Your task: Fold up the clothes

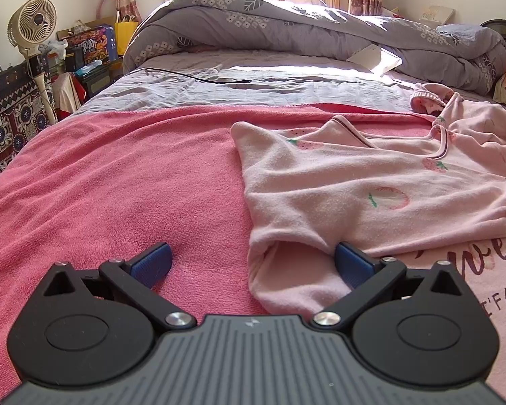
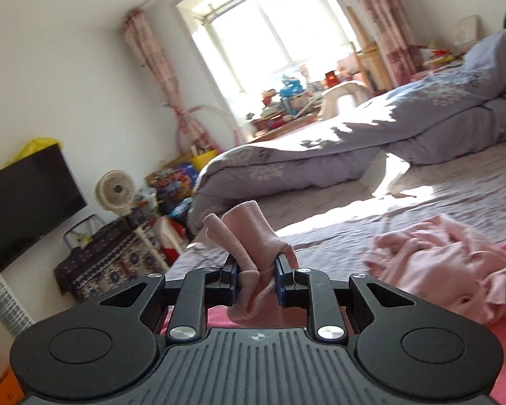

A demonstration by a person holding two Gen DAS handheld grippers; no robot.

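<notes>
The left gripper (image 1: 251,263) hangs wide open low in the frame, holding nothing, with the hem corner of the pale pink shirt (image 1: 371,195) lying between its blue pads (image 1: 153,263). The shirt is spread on the pink towel (image 1: 118,175) at right of centre. The right gripper (image 2: 256,278) is clamped on a bunched fold of pink cloth (image 2: 249,239) sticking up at frame centre; which garment it belongs to I cannot tell. The risk is that the thick bunch slips from the pads, or that a pull drags the shirt askew and wrinkles the towel. Closing the left gripper low could pinch towel along with the hem.
</notes>
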